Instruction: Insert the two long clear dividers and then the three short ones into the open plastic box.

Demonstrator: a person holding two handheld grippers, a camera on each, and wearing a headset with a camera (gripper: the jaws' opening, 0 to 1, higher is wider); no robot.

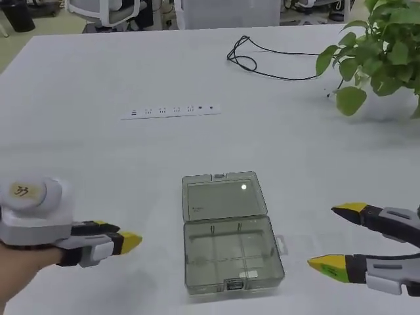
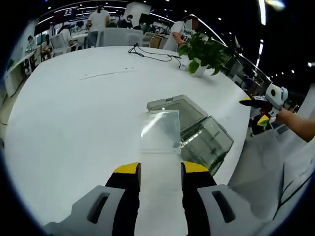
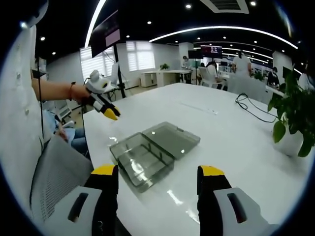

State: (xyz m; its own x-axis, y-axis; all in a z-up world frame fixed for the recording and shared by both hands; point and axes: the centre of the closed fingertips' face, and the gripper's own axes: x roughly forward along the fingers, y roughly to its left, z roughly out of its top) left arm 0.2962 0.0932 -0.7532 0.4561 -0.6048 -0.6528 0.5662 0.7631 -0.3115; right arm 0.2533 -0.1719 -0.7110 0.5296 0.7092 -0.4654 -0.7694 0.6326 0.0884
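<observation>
We're pinching a clear divider (image 2: 160,132) across its width in the left tool (image 2: 160,169), probably to keep it stiff for slotting. Box (image 1: 187,257) sits open on the tabletop (image 1: 98,164) between both tools. Right tool (image 1: 331,237) is spread and empty beside it, likely to steady it.

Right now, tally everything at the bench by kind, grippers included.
Yellow-tipped grippers, left gripper and right gripper: 2
Open clear plastic box: 1
Clear flat plastic divider, in left gripper: 1
White power strip: 1
Black cable: 1
Green potted plant: 1
Total: 7
</observation>
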